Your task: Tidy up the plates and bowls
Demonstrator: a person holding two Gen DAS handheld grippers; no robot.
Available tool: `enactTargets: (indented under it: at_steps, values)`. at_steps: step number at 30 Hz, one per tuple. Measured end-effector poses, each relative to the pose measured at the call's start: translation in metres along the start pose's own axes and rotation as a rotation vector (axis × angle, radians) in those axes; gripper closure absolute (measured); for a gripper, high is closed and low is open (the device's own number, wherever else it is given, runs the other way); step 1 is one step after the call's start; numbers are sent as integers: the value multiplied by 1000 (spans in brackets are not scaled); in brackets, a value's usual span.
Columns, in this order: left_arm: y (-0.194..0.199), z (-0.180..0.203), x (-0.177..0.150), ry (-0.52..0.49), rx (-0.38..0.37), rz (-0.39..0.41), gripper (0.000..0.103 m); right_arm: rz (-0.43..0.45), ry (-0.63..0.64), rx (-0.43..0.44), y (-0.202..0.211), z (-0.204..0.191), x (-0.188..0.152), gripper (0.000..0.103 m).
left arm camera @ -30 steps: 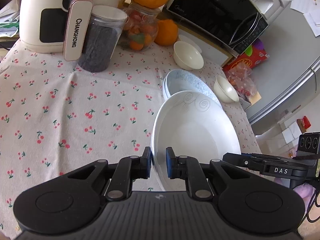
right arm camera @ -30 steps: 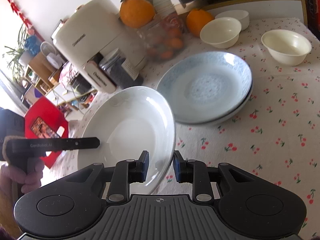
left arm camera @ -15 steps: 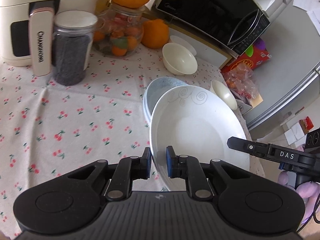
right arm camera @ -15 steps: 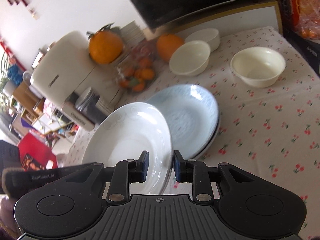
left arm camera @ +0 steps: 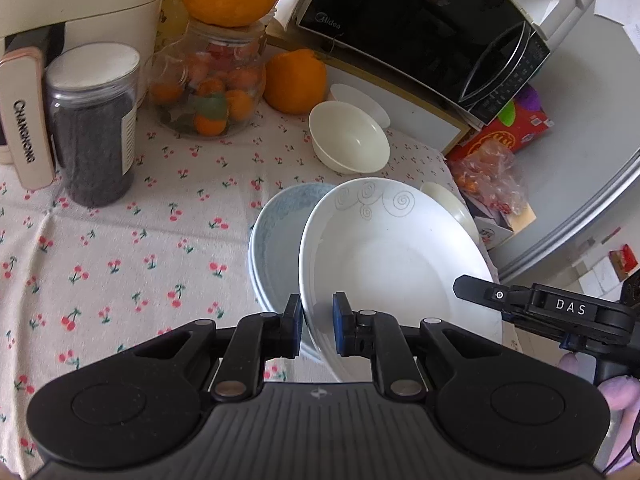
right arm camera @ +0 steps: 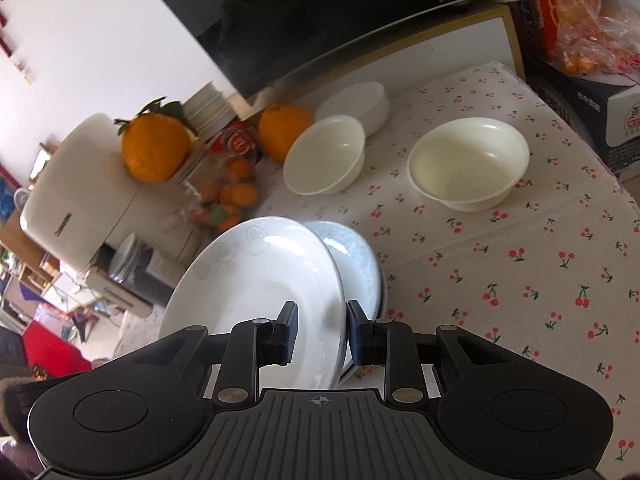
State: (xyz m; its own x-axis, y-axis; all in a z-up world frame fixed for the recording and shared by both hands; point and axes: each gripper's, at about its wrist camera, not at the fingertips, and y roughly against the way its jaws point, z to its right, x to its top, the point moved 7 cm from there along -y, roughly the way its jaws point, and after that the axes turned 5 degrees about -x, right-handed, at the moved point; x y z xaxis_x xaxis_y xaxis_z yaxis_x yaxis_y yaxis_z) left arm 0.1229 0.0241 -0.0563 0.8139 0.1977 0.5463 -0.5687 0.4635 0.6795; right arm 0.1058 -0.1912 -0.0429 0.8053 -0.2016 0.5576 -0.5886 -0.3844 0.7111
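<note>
A white plate with swirl marks (left arm camera: 396, 256) is held tilted above the table. My left gripper (left arm camera: 317, 324) is shut on its near rim. My right gripper (right arm camera: 322, 332) is shut on the opposite rim of the same white plate (right arm camera: 256, 280). Under and beside it lies a stack of blue-patterned plates (left arm camera: 276, 240), also in the right wrist view (right arm camera: 356, 264). Three cream bowls stand on the cloth: one (right arm camera: 468, 164) at right, one (right arm camera: 326, 154) by an orange, one (right arm camera: 356, 104) behind it.
A cherry-print tablecloth (left arm camera: 120, 248) covers the table. A dark jar (left arm camera: 94, 124), a glass jar of small oranges (left arm camera: 208, 80), large oranges (left arm camera: 294, 80) and a white appliance (right arm camera: 76, 196) stand at the back left. A microwave (left arm camera: 424, 28) sits behind.
Both grippers have carried the white plate forward, over the blue plate stack. The plate now covers more of the blue plates.
</note>
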Motion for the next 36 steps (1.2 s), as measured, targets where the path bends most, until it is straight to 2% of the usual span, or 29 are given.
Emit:
enactTargets:
  at_steps: [11, 22, 29, 36]
  values:
    - [-17, 2, 9, -4, 55, 26, 89, -6, -47, -47, -17, 11, 7, 77]
    - [-31, -3, 10, -11, 96, 18, 87, -19, -61, -69, -30, 12, 6, 77]
    - [-37, -5, 7, -11, 105, -2, 86, -14, -55, -123, -32, 17, 5, 89]
    - [-44, -6, 3, -2, 115, -27, 85, -23, -29, -161, -31, 17, 2, 91]
